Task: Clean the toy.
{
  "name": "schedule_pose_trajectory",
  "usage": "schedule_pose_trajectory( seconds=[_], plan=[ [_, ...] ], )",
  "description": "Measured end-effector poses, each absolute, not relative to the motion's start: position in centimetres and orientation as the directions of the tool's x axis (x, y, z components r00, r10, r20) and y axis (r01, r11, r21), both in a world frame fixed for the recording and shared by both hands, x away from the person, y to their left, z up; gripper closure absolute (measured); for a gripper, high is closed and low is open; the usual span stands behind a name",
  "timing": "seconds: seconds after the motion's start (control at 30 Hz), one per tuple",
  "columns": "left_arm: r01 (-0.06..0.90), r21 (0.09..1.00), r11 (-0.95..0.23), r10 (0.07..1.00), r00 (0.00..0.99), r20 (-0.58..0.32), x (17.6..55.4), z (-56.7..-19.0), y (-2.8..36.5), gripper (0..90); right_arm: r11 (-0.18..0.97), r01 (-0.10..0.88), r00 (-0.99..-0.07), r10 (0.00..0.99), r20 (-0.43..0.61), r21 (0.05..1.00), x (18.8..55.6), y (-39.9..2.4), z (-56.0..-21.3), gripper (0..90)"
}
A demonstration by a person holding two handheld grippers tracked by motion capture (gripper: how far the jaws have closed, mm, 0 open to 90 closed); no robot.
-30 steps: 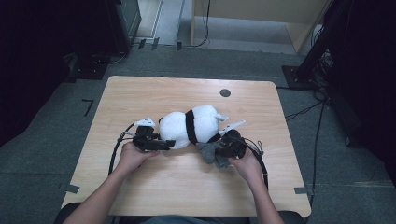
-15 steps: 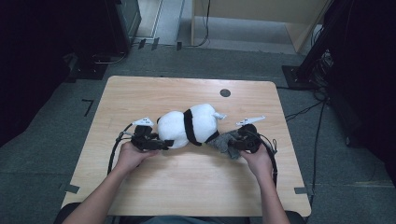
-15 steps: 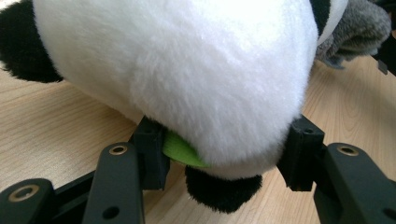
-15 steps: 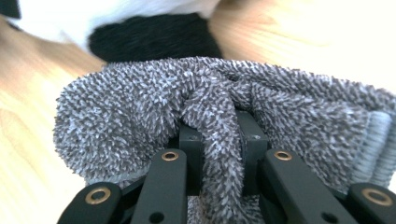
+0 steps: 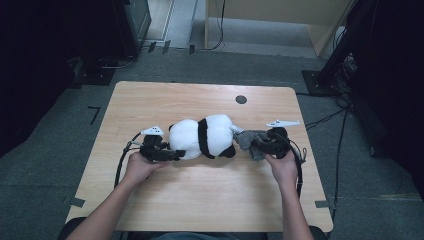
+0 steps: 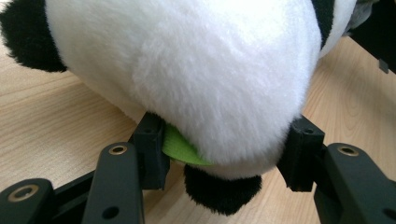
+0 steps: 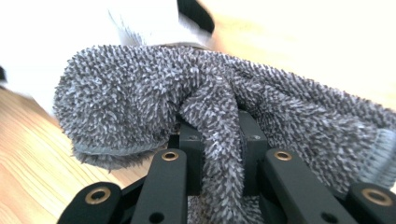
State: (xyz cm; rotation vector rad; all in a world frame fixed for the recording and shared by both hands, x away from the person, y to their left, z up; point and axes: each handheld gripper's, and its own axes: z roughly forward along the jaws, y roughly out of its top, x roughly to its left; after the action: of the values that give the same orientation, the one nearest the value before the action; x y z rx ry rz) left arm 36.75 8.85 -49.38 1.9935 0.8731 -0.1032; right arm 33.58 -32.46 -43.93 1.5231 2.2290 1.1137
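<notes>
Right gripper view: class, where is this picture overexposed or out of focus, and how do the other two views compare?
Right gripper view: the grey towel is sharp, while the panda plush toy and tabletop behind wash out to a white blur. Left gripper view: evenly lit, the toy's white fur soft up close. High view: the table is well lit, its surroundings dark.

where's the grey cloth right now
In the high view the grey cloth sits right of centre on the table, pinched in the right gripper and touching the plush panda.

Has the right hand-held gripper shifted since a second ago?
Yes. The right hand-held gripper, clamping the grey cloth, moved rightward, away from the panda, toward the table's right edge.
</notes>
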Motion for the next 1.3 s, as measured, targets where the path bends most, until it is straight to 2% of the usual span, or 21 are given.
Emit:
schedule_pose_trajectory(
  seconds=[0.23, 0.43, 0.67, 0.9, 1.3],
  plan=[
    [0.624, 0.716, -0.313, 0.549, 0.734, -0.399, 35.8, -49.0, 9.1, 43.7, 0.17, 0.621, -0.472, 0.86, 0.191, 0.765, 33.3, -31.3, -40.7, 78.0],
    [0.615, 0.727, -0.305, 0.546, 0.739, -0.395, 35.6, -49.3, 8.8, 42.2, 0.178, 0.585, -0.52, 0.83, 0.198, 0.791, 33.8, -29.3, -38.9, 77.9],
    [0.594, 0.746, -0.3, 0.549, 0.748, -0.374, 35.6, -49.7, 8.6, 36.4, 0.234, 0.61, -0.565, 0.798, 0.209, 0.757, 35.1, -26.3, -40.2, 76.6],
    [0.598, 0.729, -0.332, 0.545, 0.753, -0.369, 35.7, -49.4, 8.9, 25.1, 0.24, 0.614, -0.567, 0.796, 0.209, 0.752, 35.5, -26.7, -41.0, 77.3],
    [0.54, 0.733, -0.413, 0.516, 0.802, -0.3, 36.3, -47.8, 11.3, 25.4, 0.249, 0.615, -0.568, 0.798, 0.201, 0.748, 35.9, -26.7, -41.1, 77.4]
  ],
)
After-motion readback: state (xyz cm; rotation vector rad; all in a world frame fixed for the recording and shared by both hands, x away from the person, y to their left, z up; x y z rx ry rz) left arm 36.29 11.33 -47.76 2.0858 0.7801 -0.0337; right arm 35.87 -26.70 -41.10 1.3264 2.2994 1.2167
